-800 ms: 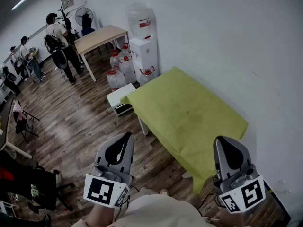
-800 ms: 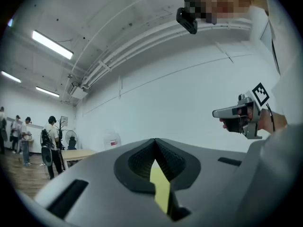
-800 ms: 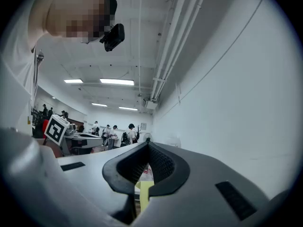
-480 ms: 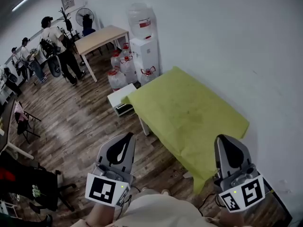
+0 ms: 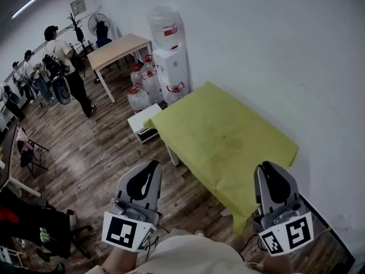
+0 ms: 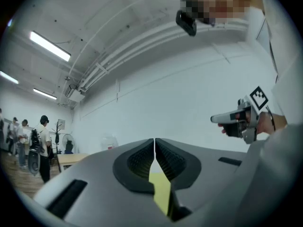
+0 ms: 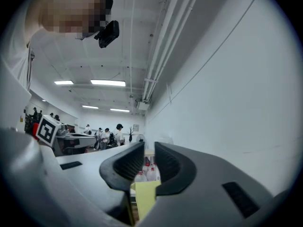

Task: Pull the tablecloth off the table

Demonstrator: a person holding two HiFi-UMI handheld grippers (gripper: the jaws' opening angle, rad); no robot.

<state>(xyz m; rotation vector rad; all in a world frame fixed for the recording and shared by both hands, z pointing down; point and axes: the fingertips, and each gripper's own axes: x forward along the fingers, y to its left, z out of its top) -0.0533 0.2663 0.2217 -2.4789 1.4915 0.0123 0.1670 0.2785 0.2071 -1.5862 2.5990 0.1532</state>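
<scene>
Left gripper (image 5: 151, 165) is held fully closed and right gripper (image 5: 267, 168) almost closed, both empty. Yellow-green fabric tablecloth (image 5: 225, 138) is spread flat over the table (image 5: 173, 153), apart from the 2 grippers.

The tablecloth (image 5: 222, 136) is a plain yellow-green sheet, spread flat and fairly smooth, with faint darker marks near its middle. It covers the whole worktop (image 5: 172, 153), of which only a white leg shows under the left corner. Its far edge lies along the white wall. The near edge and right corner hang loosely over the side, towards the wooden floor.
</scene>
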